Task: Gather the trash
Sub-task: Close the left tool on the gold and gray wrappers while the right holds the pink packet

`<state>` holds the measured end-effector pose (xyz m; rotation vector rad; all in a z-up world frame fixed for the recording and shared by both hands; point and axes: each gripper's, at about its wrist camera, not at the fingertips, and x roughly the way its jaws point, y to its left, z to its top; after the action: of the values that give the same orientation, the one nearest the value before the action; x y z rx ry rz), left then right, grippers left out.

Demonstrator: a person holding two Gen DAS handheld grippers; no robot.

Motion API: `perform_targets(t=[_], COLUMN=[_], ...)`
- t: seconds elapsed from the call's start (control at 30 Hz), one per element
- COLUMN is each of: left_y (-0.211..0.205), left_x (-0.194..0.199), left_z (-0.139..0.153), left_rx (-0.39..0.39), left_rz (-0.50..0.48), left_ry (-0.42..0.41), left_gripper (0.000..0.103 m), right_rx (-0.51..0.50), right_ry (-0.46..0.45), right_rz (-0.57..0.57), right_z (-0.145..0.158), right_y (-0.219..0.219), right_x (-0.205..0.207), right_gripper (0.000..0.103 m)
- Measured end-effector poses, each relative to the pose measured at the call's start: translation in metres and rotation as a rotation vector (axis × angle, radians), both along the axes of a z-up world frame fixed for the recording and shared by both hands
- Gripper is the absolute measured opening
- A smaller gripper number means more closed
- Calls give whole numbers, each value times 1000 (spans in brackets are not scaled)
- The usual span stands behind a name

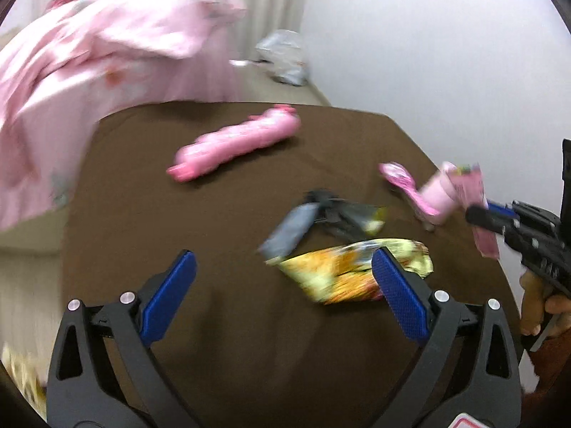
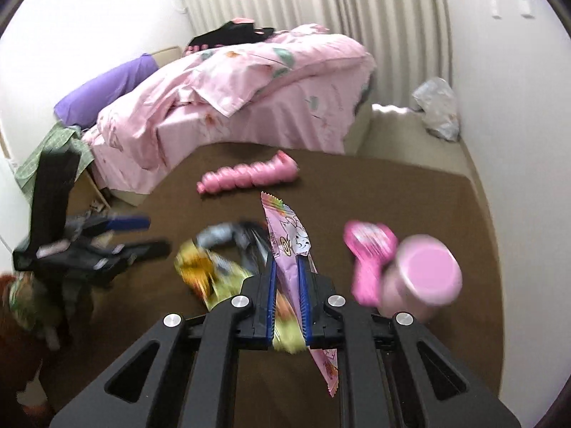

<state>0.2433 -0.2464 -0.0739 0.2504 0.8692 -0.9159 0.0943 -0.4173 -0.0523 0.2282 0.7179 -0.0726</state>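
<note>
a: where's the right tool (image 2: pixel 287 287) at?

b: it's clamped on a pink snack wrapper (image 2: pixel 285 235). the wrapper stands up between the two blue pads (image 2: pixel 270 299) and a tail of it hangs out below them. in the left wrist view the same tool (image 1: pixel 480 215) comes in from the right edge with the wrapper (image 1: pixel 478 192) in its tip.

a: and the left tool (image 1: pixel 283 287)?

b: its fingers are spread wide apart with nothing between them, held above the brown carpet (image 1: pixel 214 214).

a: what trash lies on the carpet?

b: a yellow and orange snack bag (image 1: pixel 342 271) just ahead of the left tool's right pad, crumpled. just beyond it, a grey and black wrapper (image 1: pixel 321 217), blurred, so i cannot tell more. in the right wrist view the yellow bag (image 2: pixel 200 267) sits just left of the right tool.

a: anything else down there?

b: a pink ridged toy (image 2: pixel 249 174) farther back, lying flat. a pink cup (image 2: pixel 424 281) on its side and a pink hairbrush (image 2: pixel 369 249) touching it, to the right. a bed with a pink duvet (image 2: pixel 249 85) stands behind the carpet, and a clear plastic bag (image 2: pixel 437 107) lies by the wall.
</note>
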Motion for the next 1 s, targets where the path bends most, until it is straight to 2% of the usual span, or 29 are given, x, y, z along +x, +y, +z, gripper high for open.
perform_targets(t=[0.1, 0.2, 0.27, 0.33, 0.5, 0.7, 0.77, 0.8, 0.87, 0.93, 1.0], left_y=[-33, -60, -72, -78, -86, -85, -87, -89, -85, -88, -88], left_x=[9, 20, 23, 23, 21, 16, 13, 8, 8, 9, 12], left_z=[-8, -18, -26, -29, -31, -32, -34, -37, -36, -36, -32], left_rx=[23, 119, 191, 228, 279, 284, 302, 325, 314, 341, 333], left_rz=[-88, -94, -87, -71, -33, 26, 4, -28, -24, -25, -8], left_ry=[41, 23, -2, -17, -29, -42, -58, -93, -84, -70, -56], left_gripper=[94, 93, 87, 84, 84, 87, 94, 95, 95, 94, 87], right_rx=[12, 15, 19, 28, 70, 40, 46, 59, 65, 63, 60], right_ry=[25, 45, 52, 52, 37, 7, 10, 12, 15, 16, 18], right_rz=[-35, -62, -75, -79, -81, -61, -62, -61, -56, -51, -45], right_z=[-14, -29, -37, -44, -53, -49, -50, -52, -52, -51, -51], right_y=[-9, -14, -17, -20, -23, -15, -15, -16, -14, -12, -10], right_x=[-25, -44, -52, -56, -55, -58, -59, -60, -59, -58, -59], right_gripper=[13, 13, 13, 13, 13, 13, 13, 13, 13, 13, 13])
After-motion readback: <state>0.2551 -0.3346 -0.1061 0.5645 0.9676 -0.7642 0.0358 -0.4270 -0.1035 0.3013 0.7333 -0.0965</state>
